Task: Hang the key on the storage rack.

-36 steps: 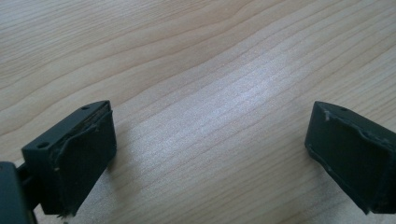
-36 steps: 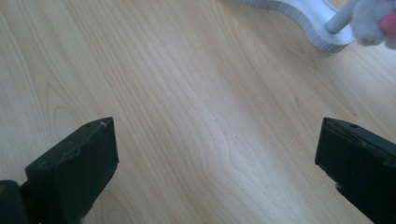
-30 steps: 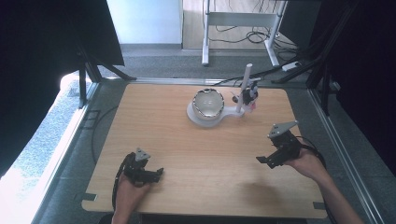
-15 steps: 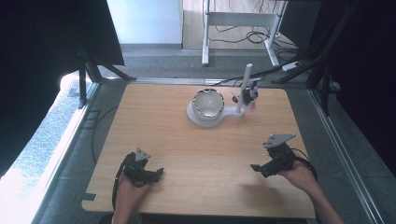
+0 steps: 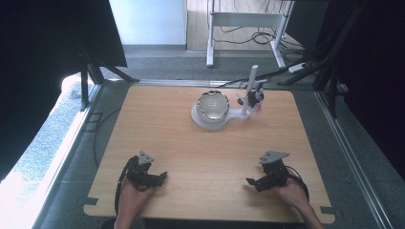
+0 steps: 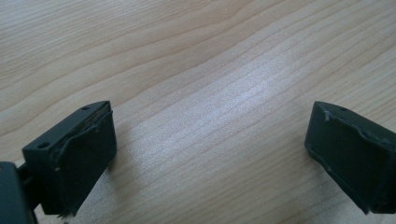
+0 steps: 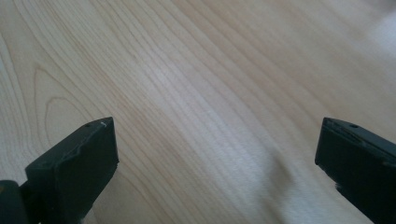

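**Both hand-held grippers idling at the near edge, bowl waiting at the far side**

The left hand-held gripper (image 5: 161, 177) is lying low over the wooden bench (image 5: 157, 129) near its front left corner, jaws spread wide with bare wood grain between them in the left gripper view; the right hand-held gripper (image 5: 249, 182) is sitting near the front right, jaws likewise spread and pinching nothing, as the right gripper view is showing; each is pointing inward toward the other, well apart. The patterned bowl (image 5: 213, 105) is resting on a white round base (image 5: 202, 121) toward the far middle of the bench, well away from both grippers; a white upright post (image 5: 250, 88) with a small dark fitting (image 5: 255, 93) clamped to it is rising from an arm of that base just beside the bowl. Judging by the layout, the hands are parking at the near edge so the way to the bowl is lying open; the wide jaws are probably suiting a grasp on its rim, though which gripper is going first I cannot tell.
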